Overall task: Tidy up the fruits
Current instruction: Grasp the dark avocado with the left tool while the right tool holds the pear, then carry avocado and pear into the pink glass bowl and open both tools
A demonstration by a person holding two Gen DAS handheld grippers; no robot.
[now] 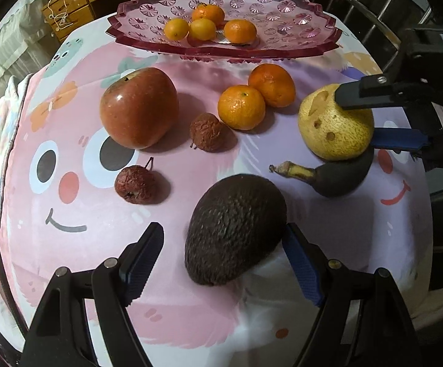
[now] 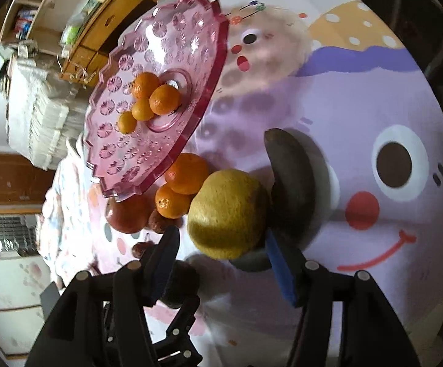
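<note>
Lower centre of the left wrist view, the left gripper (image 1: 224, 253) stands spread around the dark, pebbled avocado (image 1: 236, 229), apparently readying a grasp. At right, the right gripper (image 1: 356, 119) brackets the speckled yellow pear (image 1: 334, 122), seemingly not yet squeezing, presumably bound for the pink cut-glass tray (image 1: 313, 21) at top, which holds four small oranges.

The pink dish (image 1: 282, 9) at twelve o'clock looks like glossy, faceted clear plastic, the apple (image 1: 139, 107) at ten shiny and smooth, the avocado (image 1: 236, 226) matt and pebbly, the cloth (image 1: 68, 244) matt printed fabric, the two small red fruits (image 1: 207, 131) dry and wrinkled.
</note>
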